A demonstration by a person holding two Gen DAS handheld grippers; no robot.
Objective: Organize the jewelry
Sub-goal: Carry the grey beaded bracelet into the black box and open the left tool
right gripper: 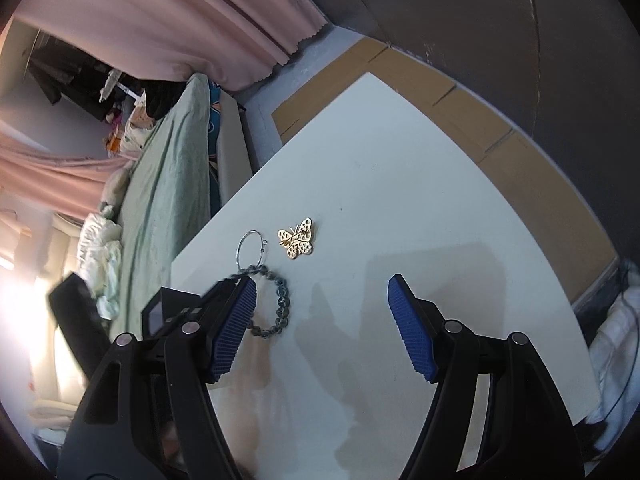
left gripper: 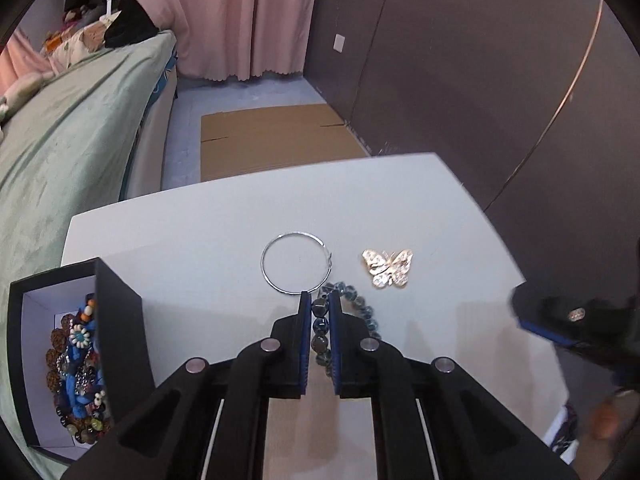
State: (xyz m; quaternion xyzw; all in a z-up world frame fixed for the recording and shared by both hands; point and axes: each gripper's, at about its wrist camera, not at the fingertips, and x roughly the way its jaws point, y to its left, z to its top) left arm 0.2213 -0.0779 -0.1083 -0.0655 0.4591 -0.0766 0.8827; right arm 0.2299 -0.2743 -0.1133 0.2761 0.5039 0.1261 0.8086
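A dark beaded bracelet (left gripper: pixel 360 304) lies on the white table (left gripper: pixel 200 248). My left gripper (left gripper: pixel 320 304) is shut on the bracelet's left side, beads showing between its blue pads. A silver hoop (left gripper: pixel 296 262) lies just beyond, and a gold butterfly brooch (left gripper: pixel 388 267) to its right. A black jewelry box (left gripper: pixel 64 364) at the left holds several beaded pieces. My right gripper (right gripper: pixel 322 300) is open and empty above the table; the bracelet (right gripper: pixel 276 300), hoop (right gripper: pixel 250 248) and brooch (right gripper: pixel 298 238) lie ahead to its left.
A bed with a green cover (left gripper: pixel 68 152) runs along the table's left. Flat cardboard (left gripper: pixel 276 140) lies on the floor beyond the table. A dark wall (left gripper: pixel 480 60) stands to the right, a pink curtain (left gripper: pixel 228 16) at the back.
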